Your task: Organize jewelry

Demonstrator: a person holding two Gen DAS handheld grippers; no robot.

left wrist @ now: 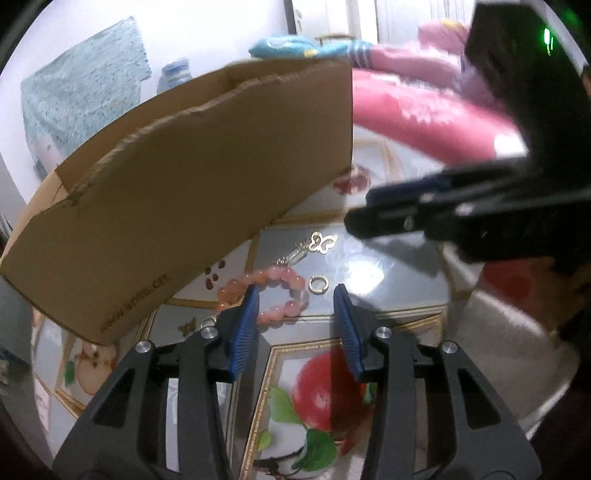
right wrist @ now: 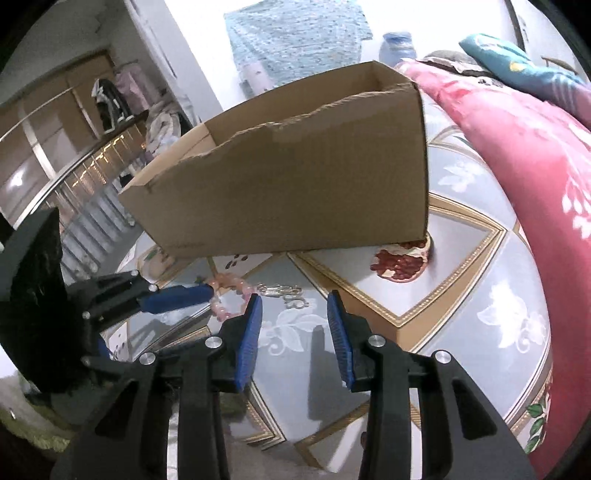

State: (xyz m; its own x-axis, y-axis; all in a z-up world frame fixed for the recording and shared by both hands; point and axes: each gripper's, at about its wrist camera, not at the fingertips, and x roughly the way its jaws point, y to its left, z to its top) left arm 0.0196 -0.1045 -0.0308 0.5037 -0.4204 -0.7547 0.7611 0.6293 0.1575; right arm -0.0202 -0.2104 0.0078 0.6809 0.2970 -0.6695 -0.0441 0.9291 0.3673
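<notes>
Glossy tabletop fills both views, printed with grey panels, gold borders and pictures of fruit; a torn-rimmed cardboard box stands open-topped on it, well back from the grippers; behind the box a pale blue knitted cloth hangs against a white wall, and a red flowered quilt lies along the table's right side in the right wrist view.

Jewelry lies on the table just in front of the box; a pink bead bracelet rests flat in a loop; beside it sits a small gold ring, apart from the beads; farther toward the box lie a gold butterfly pendant and a silvery chain piece touching it or nearly so.

Left gripper points down at the table with its blue pads spread part way; its left pad overlaps the bracelet in the picture, and part of the loop and the gold ring show in the gap, but the pads do not press on anything that I can see; whether the tips touch the table I cannot tell.

Right gripper hangs over bare tabletop, its blue pads spread part way with nothing between them; the butterfly pendant lies just beyond its tips; in the left wrist view it reaches in from the right, blurred.
</notes>
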